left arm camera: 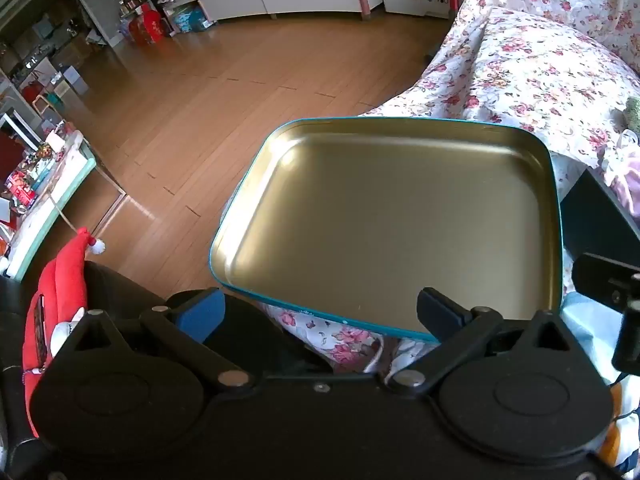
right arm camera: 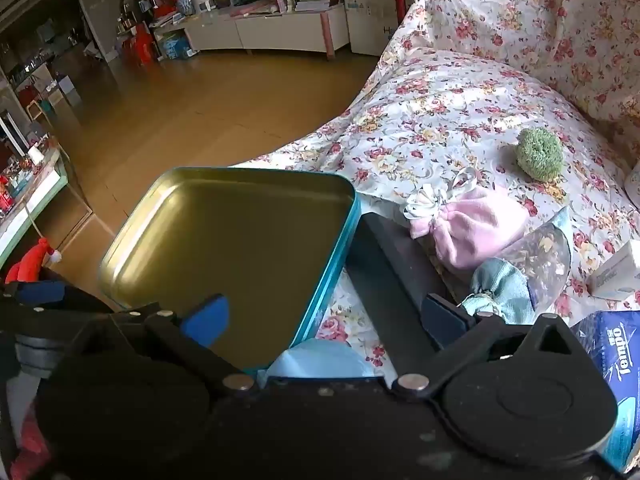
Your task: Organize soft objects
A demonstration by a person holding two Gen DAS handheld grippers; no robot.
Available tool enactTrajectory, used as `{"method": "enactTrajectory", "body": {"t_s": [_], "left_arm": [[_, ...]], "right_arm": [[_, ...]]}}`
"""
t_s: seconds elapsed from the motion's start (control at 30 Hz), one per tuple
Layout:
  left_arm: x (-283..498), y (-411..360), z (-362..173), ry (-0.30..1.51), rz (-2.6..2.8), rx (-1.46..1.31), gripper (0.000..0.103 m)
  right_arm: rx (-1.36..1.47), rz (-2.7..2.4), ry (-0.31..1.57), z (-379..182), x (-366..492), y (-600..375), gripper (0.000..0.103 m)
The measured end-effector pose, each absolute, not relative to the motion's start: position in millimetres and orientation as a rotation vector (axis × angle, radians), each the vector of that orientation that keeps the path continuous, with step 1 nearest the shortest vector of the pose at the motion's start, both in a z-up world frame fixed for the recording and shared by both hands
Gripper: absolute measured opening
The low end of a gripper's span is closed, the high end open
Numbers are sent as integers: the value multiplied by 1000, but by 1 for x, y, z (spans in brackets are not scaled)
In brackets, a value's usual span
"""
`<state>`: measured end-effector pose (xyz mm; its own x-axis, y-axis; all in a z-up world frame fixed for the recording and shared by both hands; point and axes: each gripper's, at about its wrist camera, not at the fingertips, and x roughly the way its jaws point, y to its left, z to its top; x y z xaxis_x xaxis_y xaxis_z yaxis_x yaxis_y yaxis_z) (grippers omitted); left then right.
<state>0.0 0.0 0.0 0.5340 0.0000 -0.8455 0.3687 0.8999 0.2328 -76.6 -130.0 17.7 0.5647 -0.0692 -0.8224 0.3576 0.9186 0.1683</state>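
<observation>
Left wrist view: your left gripper (left arm camera: 324,312) hangs spread and unloaded at the near rim of the shallow teal-edged gold tin tray (left arm camera: 400,152) — right wrist view: your right gripper (right arm camera: 328,316), likewise spread and unloaded, sits nearer the pink velvet drawstring pouch (right arm camera: 476,228), forward-right on the floral-covered sofa (right arm camera: 440,112).

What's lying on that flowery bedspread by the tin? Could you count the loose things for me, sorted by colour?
Green: 1, a scrubby ball
Pink: 1, a drawstring pouch
Pale teal: 1, a drawstring pouch
Blue: 1, a Tempo tissue pack
White: 1, a small box, cut off at the edge
Total: 5, beside the empty tin
</observation>
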Motion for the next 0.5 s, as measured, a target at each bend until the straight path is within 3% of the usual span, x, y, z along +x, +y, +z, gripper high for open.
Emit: {"method": "enactTrajectory", "body": {"t_s": [0.5], "left_arm": [[3, -3, -5, 997, -218, 424, 99]], "right_arm": [[334, -255, 962, 15, -74, -130, 103]]}}
